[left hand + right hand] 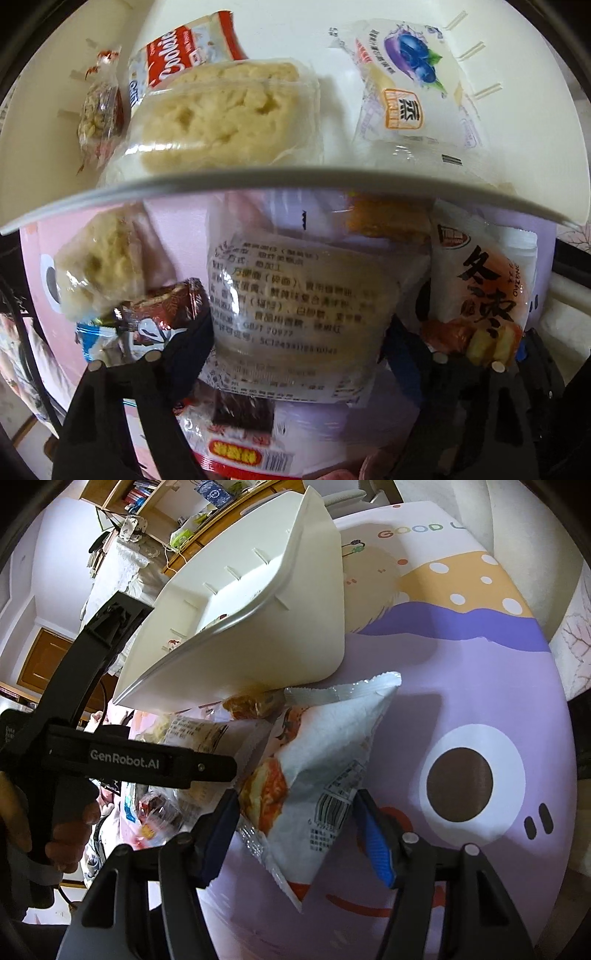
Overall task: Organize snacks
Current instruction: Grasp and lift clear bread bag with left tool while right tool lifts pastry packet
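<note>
Looking along your left gripper (299,350), you had its fingers clamped on a clear packet of pale cake (295,295), printed text facing the camera, held between the two pads. Just beyond the fingertips ran the rim of the white bin (258,181), and past that rim, inside it, lay a wrapped block of crumbly cake (225,114), a red cookie packet (184,55) behind it, a small nut bar (98,114) off to the left-finger side, and a blueberry cake packet (406,85) off to the right-finger side. On the near side of the rim, beside the left finger, sat another crumbly cake (98,266) and a dark brown wrapper (162,314); beside the right finger was a white packet with bold black characters (484,295). Below the held packet a red-edged wrapper (236,443) lay on the lilac cartoon mat (33,295).

Looking along your right gripper (295,834), you had its fingers parted, set either side of a white crimped snack bag (317,775) with a barcode; whether the pads touched it I cannot tell. Ahead of the fingertips the white bin (277,635) stood tilted. Off the left finger, your other gripper (140,764) reached in.
</note>
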A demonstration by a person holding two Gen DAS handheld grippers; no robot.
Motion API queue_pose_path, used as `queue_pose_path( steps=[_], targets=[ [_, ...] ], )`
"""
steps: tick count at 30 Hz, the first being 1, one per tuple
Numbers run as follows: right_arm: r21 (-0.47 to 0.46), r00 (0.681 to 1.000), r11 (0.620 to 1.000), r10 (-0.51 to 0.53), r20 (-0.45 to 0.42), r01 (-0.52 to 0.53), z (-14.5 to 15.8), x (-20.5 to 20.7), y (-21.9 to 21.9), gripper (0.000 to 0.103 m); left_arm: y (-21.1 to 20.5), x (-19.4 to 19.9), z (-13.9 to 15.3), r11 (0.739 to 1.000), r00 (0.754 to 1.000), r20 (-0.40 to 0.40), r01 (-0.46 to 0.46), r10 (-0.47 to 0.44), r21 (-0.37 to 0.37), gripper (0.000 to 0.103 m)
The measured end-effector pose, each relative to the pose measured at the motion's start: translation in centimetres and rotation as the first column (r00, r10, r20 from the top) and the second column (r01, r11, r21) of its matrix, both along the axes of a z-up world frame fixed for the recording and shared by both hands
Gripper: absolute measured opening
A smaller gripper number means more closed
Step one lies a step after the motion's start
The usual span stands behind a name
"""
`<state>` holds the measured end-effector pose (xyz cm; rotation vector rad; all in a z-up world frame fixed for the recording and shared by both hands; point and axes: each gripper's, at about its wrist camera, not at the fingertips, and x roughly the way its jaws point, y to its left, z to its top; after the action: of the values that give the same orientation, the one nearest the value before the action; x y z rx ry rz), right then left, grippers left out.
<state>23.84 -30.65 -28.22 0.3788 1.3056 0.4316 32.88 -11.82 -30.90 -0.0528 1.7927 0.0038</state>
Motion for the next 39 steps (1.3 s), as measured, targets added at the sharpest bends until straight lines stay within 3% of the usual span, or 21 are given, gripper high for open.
queue_pose_path(
  steps=[7, 16, 27, 39],
  targets=[
    [-0.033, 1.000, 0.999, -0.013, 0.005, 0.013, 0.6, -0.5, -0.1, 0.055, 0.6, -1.1, 0.7, 1.000, 1.000, 0.027, -0.009, 0.009, -0.006, 0.074],
    [-0.064, 0.999, 0.997, -0.042, 0.026, 0.043, 2.2, -1.9, -0.5, 0.054, 1.8, -3.9, 4.3, 1.000, 0.999, 0.043, -0.009, 0.009, -0.012, 0.074],
    [-0.087, 0.990, 0.993, -0.070, 0.119, 0.081, 5.7, -4.3, -1.2, 0.054, 3.8, -6.6, 11.8, 0.999, 0.986, 0.164, -0.001, 0.006, -0.034, 0.075],
    [-0.029, 0.962, 0.988, -0.139, 0.237, 0.150, 12.5, -3.2, -0.7, 0.054, 5.7, -4.1, 19.1, 0.998, 0.948, 0.318, 0.019, 0.000, -0.055, 0.075]
  ],
)
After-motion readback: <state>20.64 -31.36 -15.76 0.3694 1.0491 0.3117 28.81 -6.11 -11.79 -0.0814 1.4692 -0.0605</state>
